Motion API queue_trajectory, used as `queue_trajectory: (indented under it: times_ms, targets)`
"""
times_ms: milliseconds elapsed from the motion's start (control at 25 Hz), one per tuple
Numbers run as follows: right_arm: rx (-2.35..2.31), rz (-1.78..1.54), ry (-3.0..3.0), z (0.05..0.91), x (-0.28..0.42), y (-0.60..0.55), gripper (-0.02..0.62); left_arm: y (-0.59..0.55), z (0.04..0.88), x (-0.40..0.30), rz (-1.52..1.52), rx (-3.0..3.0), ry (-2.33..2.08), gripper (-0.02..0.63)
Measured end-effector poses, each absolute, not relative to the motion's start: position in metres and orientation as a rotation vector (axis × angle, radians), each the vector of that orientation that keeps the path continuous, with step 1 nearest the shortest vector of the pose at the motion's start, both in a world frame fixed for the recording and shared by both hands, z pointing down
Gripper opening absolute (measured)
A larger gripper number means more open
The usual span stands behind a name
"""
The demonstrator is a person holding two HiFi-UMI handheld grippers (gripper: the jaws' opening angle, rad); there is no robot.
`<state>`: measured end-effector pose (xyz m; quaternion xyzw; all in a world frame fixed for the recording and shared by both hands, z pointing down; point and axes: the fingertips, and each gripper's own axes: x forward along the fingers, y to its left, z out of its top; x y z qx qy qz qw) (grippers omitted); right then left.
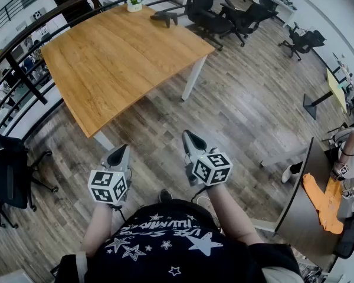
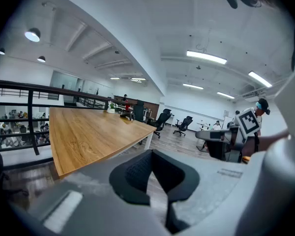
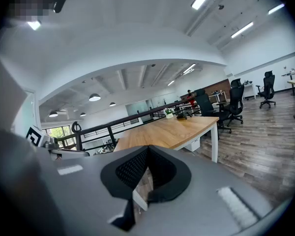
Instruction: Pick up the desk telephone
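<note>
Two hand-held grippers, both empty. Your left hand-held gripper and right hand-held gripper sit low at your waist and side by side. They point slightly downward towards the wood-plank floor, well short of anything to grasp. That reads as a carry posture, so I judge the approach hasn't begun.

- Left gripper view: the black textured pads meet at the tips, nothing between them.
- Right gripper view: the same, jaws closed on nothing.

One dark desk telephone, low and dark. It lies at the far end of the single large honey-coloured wooden bench, near the far edge and well apart from both grippers.

One small white pot with a green plant stands just beside it, towards the far corner. The rest of the benchtop is bare.

At least three black office chairs stand beyond the bench, and one more is at your left.

You'll need to walk the bench's length or round its side. Jaws must open first.
</note>
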<state>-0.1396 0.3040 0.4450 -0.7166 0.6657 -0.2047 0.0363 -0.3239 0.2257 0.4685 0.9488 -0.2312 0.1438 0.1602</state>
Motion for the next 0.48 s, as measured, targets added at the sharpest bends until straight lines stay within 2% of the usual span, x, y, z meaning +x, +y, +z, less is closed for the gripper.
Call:
queue_trajectory:
  times_ms: [480]
  targets:
    - [-2.198, -0.645, 2.054, 0.4482, -0.1436, 0.3053, -0.002, 0.2300, 0.4680, -0.3189, 0.412, 2.708, -0.636, 0.002]
